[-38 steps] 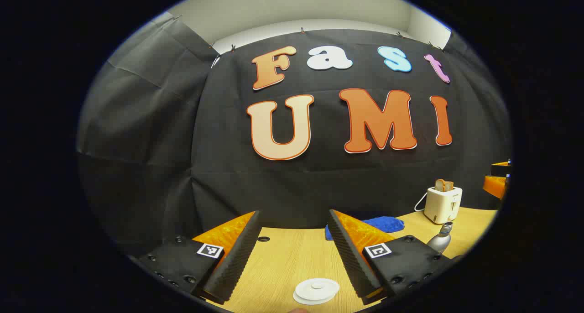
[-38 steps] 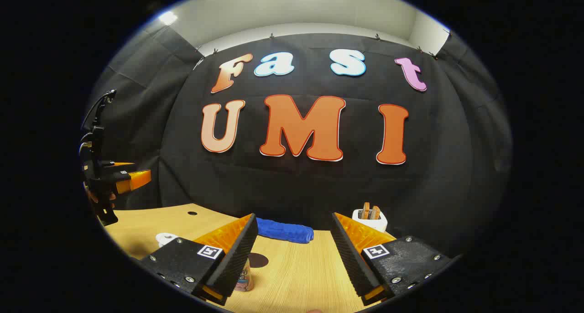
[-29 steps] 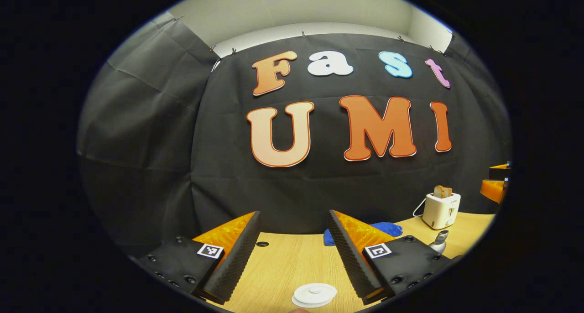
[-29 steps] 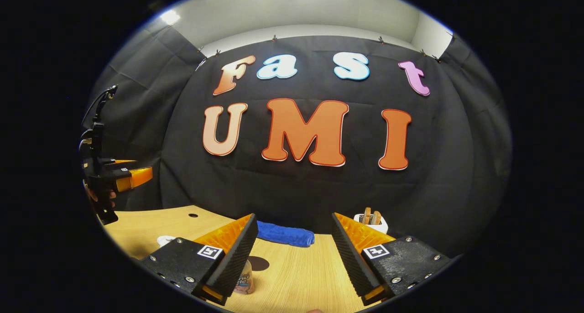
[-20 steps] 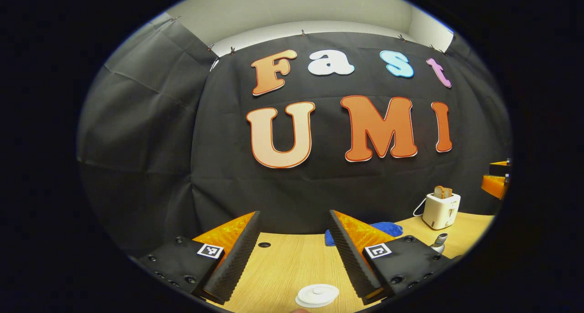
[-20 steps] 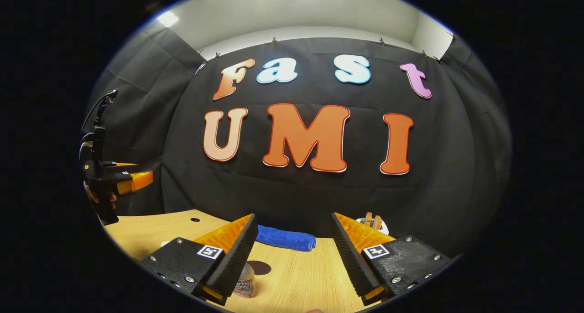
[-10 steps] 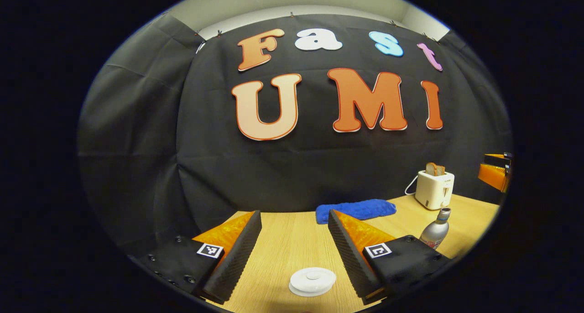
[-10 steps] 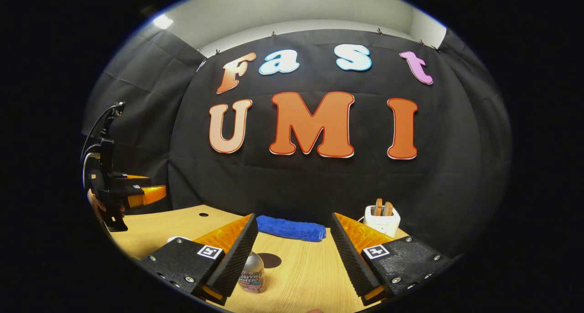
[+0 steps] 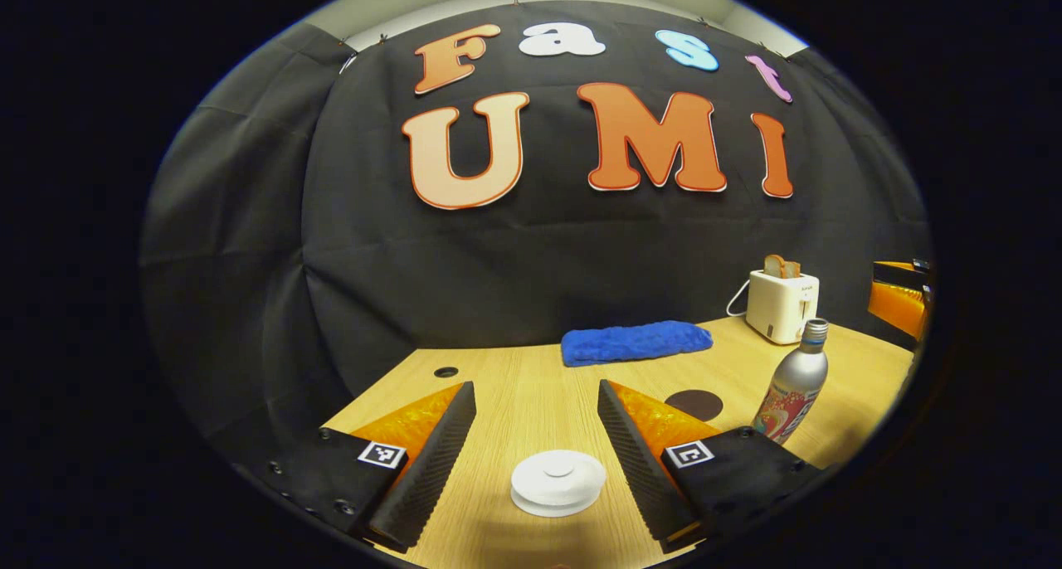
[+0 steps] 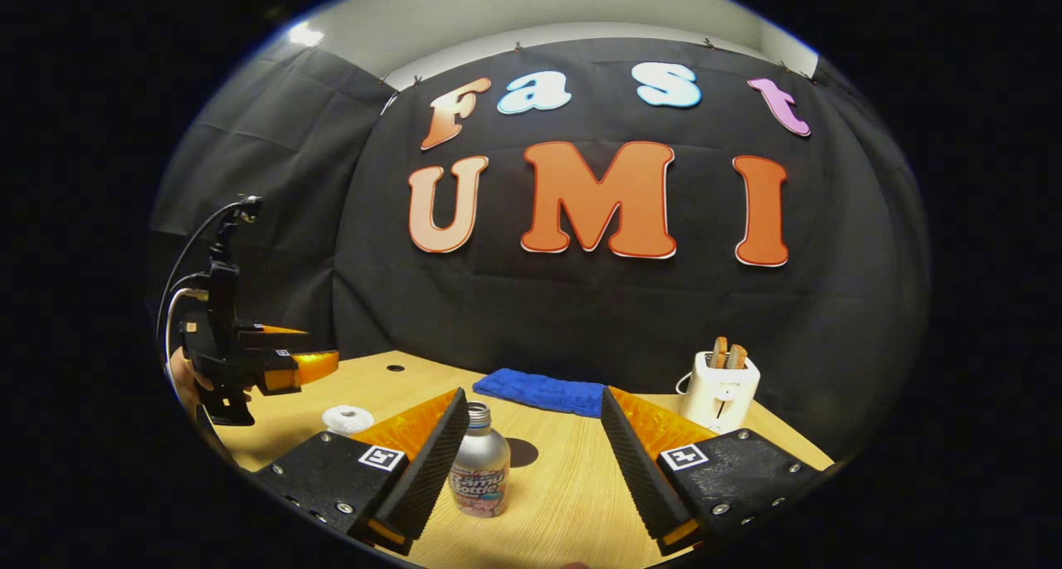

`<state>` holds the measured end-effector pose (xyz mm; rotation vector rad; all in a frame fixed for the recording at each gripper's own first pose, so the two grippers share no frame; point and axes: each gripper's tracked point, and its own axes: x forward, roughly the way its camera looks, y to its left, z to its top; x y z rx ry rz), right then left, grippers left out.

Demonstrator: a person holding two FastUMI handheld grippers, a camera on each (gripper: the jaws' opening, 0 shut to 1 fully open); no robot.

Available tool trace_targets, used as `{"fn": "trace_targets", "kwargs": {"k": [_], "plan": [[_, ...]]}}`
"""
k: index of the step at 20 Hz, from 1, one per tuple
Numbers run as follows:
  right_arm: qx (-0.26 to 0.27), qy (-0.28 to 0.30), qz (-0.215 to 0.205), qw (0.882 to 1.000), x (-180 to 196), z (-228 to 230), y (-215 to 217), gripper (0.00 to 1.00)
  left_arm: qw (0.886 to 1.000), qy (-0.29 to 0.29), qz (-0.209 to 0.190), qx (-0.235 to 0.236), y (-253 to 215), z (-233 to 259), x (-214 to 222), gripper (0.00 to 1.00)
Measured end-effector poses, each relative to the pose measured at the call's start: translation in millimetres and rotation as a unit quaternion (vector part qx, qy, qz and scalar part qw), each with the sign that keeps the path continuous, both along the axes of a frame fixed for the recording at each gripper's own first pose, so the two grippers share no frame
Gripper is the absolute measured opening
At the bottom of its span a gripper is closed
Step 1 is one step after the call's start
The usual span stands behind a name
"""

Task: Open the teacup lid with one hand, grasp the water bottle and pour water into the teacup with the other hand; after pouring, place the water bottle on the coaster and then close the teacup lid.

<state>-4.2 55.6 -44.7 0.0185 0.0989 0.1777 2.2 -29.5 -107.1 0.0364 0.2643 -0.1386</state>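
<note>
Left gripper view has the left hand-held gripper point(image 9: 535, 436) spread wide above the lid point(image 9: 557, 481), still on, while the right hand-held gripper point(image 10: 531, 444), likewise apart, faces the ungrasped bottle point(image 10: 479, 473) standing on the surface point(image 10: 564, 486), so nothing is done.

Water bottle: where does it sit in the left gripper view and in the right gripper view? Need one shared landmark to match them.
Left gripper view: the water bottle stands upright at lower right, right of the coaster, in front of the toaster.
Right gripper view: the water bottle stands at bottom centre, next to the right gripper's left finger, coaster just behind it.
Shared landmark: the blue towel by the back wall.
</note>
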Motion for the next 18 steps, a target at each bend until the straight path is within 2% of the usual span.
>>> {"fn": "trace_targets", "kwargs": {"k": [9, 10, 12, 13, 17, 18], "plan": [[0.008, 0.058, 0.032, 0.998, -8.4, -51.1, 27.9, 0.96, 0.999, 0.043, -0.014, 0.015, -6.6, -52.8, -3.4, 0.98], [0.009, 0.064, 0.034, 0.997, -8.2, -56.0, 30.3, 0.97, 0.999, 0.049, -0.017, 0.015, -8.7, -57.1, -2.5, 0.94], [0.005, 0.074, 0.036, 0.997, -5.7, -65.7, 34.4, 0.97, 0.998, 0.059, -0.023, 0.010, -12.1, -66.0, -2.6, 0.99], [0.001, 0.078, 0.037, 0.996, -3.8, -72.0, 35.2, 0.96, 0.998, 0.065, -0.025, 0.006, -14.2, -73.1, -2.4, 0.94], [-0.005, 0.094, 0.045, 0.995, 1.4, -89.6, 43.4, 0.97, 0.996, 0.085, -0.033, 0.004, -19.5, -91.2, -0.3, 0.94], [-0.006, 0.098, 0.046, 0.994, 2.6, -93.6, 45.4, 0.96, 0.995, 0.090, -0.032, 0.006, -19.5, -97.0, 2.9, 0.89]]}}
